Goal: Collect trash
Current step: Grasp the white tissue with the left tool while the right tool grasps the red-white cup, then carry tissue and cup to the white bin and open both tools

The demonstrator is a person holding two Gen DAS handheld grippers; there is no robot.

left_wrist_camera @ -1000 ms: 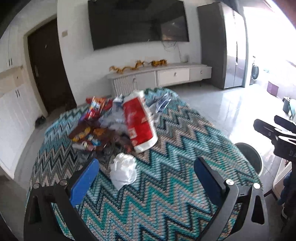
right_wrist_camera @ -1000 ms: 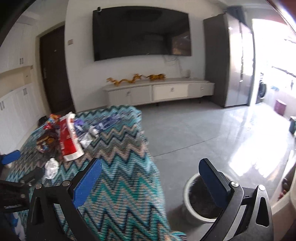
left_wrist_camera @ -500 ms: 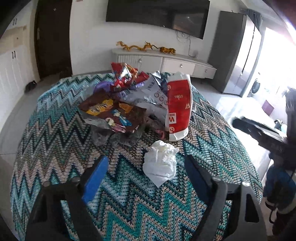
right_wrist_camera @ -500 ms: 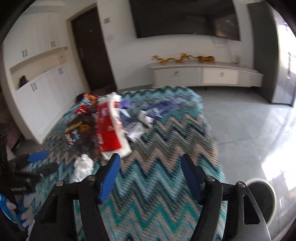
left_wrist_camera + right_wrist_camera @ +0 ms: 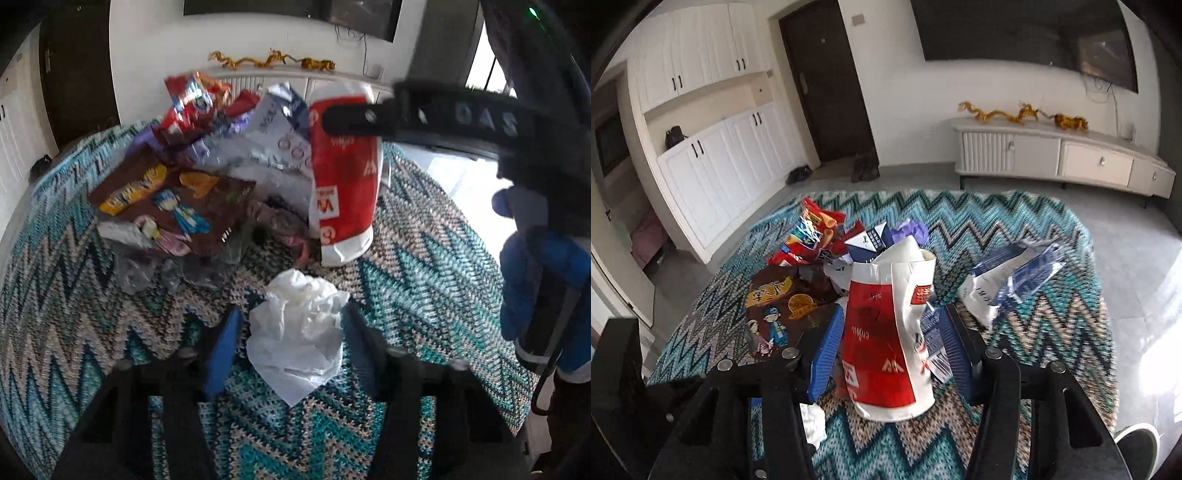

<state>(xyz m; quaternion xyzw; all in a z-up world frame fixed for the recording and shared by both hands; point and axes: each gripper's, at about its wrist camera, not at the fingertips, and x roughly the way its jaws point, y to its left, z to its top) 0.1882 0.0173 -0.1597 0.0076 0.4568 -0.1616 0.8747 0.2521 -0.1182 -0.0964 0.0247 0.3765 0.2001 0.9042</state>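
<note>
While both grippers' jaws have just been closing, each now has 1 piece of trash between its 2 blue fingers. The left gripper (image 5: 290, 345) brackets the crumpled white tissue (image 5: 297, 330) on the zigzag tablecloth (image 5: 424, 280); whether the pads press it, I cannot tell. The right gripper (image 5: 886, 349) has its left pad against the red-and-white bag (image 5: 882, 332); contact on the right side is unclear. At 11 o'clock from this bag lies the brown snack wrapper (image 5: 779, 306), among other wrappers.
</note>
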